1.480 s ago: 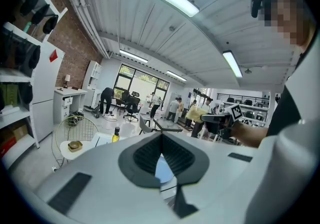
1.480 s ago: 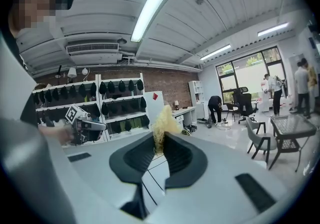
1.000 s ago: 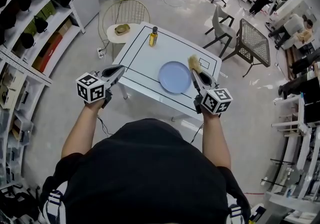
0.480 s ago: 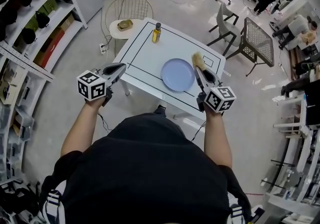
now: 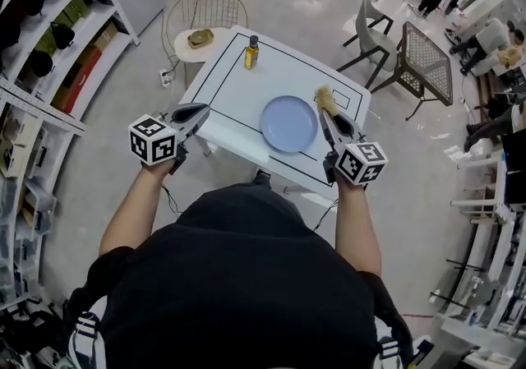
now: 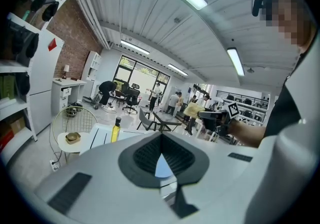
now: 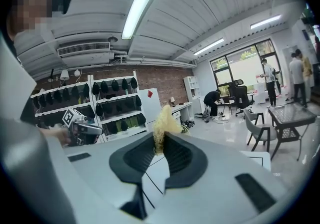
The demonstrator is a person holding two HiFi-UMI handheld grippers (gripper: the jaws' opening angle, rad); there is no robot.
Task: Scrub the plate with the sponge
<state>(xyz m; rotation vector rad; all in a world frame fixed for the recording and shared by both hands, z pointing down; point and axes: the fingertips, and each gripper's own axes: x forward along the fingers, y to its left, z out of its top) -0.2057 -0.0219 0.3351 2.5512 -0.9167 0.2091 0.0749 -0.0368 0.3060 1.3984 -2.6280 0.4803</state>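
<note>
Right claw (image 5: 323, 115): clenched on a tuft of pale yellow sponge (image 7: 162, 118), pinched at its lower end, with most of the tuft poking out past the tips. Held in the air just beside the far right rim of the plate (image 5: 288, 123), apparently not touching it.

Left claw (image 5: 200, 113): tips closed together with nothing between them, hovering off the left edge of the bench (image 5: 230, 80), well apart from the plate.

Round, pale blue plate lying flat near the middle of the white bench, inside a black outline (image 5: 215, 71), bare and not held down. Small bottle (image 5: 251, 53) of yellow liquid upright near the far edge, well apart from the plate.

Sponge probably light, soft and fibrous, likely to bend and squash under pressure. Worth keeping the pinch low and firm, with the free end left for rubbing.

Plate probably stiff, smooth, slippery and breakable, likely to skate across the bench once pushed. Best steadied at the left rim with the empty claw, either gripped by the edge or pressed down there. Scrubbing not yet begun.
</note>
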